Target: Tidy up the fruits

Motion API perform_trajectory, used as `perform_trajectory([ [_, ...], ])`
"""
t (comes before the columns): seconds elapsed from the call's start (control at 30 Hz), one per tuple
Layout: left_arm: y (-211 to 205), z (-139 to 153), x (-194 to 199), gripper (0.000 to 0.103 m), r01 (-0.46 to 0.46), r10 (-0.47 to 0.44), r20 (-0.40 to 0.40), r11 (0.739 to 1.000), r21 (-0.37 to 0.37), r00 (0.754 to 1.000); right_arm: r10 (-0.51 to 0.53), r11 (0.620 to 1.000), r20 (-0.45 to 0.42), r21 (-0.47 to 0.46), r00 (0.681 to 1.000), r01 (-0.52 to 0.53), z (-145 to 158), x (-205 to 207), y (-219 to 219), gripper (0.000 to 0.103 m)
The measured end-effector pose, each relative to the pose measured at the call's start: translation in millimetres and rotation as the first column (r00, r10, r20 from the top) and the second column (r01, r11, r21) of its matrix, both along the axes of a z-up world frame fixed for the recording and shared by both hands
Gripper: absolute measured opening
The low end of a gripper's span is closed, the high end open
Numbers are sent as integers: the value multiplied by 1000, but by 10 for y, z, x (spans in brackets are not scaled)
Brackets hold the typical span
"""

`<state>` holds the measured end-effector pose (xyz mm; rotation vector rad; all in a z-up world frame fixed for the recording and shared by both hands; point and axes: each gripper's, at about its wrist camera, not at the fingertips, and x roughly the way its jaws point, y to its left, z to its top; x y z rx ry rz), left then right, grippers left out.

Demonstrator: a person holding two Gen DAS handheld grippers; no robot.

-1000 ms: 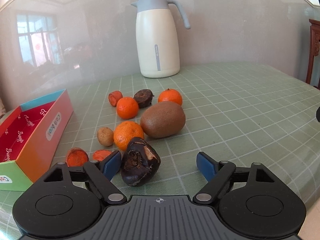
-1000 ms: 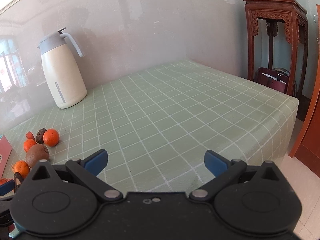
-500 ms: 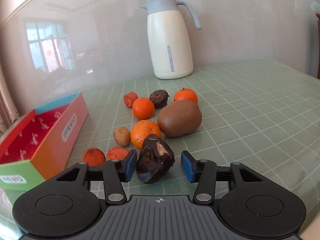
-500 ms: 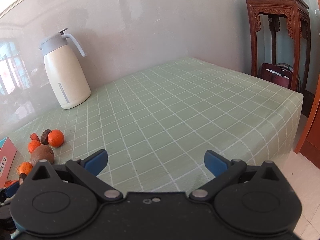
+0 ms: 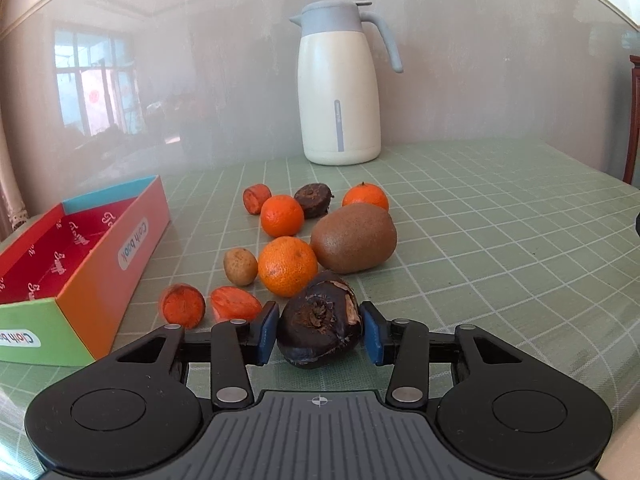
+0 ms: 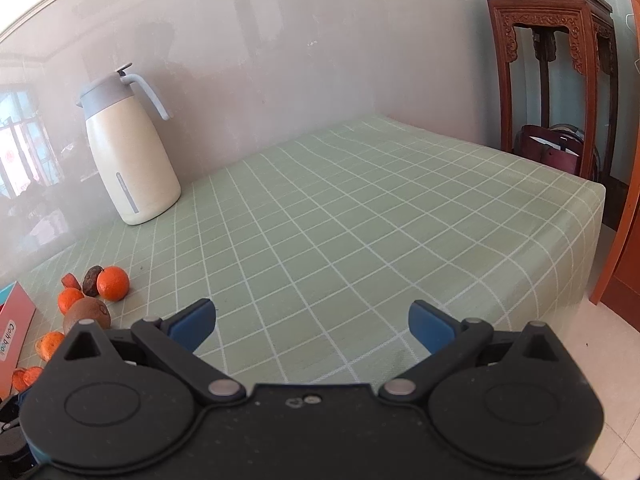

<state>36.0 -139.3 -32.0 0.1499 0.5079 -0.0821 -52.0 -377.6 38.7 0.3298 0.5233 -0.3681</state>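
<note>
My left gripper (image 5: 319,332) is shut on a dark shrivelled fruit (image 5: 319,322), its blue pads pressed on both sides. Just beyond lie an orange (image 5: 287,266), a brown kiwi (image 5: 354,238), a small tan fruit (image 5: 240,266), two red fruit pieces (image 5: 182,310), two more oranges (image 5: 282,216), another dark fruit (image 5: 314,199) and a red piece (image 5: 256,198). An open colourful box (image 5: 80,256) with a red inside stands at the left. My right gripper (image 6: 312,326) is open and empty over the green checked tablecloth; the fruit pile (image 6: 86,312) is at its far left.
A cream thermos jug (image 5: 340,92) stands at the back by the wall, also in the right wrist view (image 6: 128,152). The table's right edge (image 6: 592,240) drops to a tiled floor. A carved wooden stand (image 6: 552,72) is beyond it.
My left gripper closed from wide open onto the dark fruit and now grips it. The right gripper has shifted slightly, still open.
</note>
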Motion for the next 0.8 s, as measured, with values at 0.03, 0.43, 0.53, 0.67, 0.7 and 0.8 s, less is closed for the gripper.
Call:
perform_trajectory([
  [0.03,9,18,-6,44,0,0,7,1000,-3,1000,3,1000,1,0,1000,-3,4,5,6,103],
  [0.43,575,497,38,44,-120,123,137,992,-27,983,42,999,3,-15,999,-42,32,105,216,103],
  [0.53,888,573,93,44,-190,191,153,981,-23,969,74,997,1,-22,997,-74,44,171,342,103],
  [0.67,1297,597,159,44,-285,286,151,958,-30,946,118,992,-3,-36,993,-118,59,271,540,103],
  [0.7,1387,593,177,44,-305,306,145,952,-32,941,129,991,-4,-38,992,-129,61,299,587,103],
  [0.8,1628,565,221,44,-358,359,122,933,-29,925,163,986,-9,-41,987,-163,59,363,730,103],
])
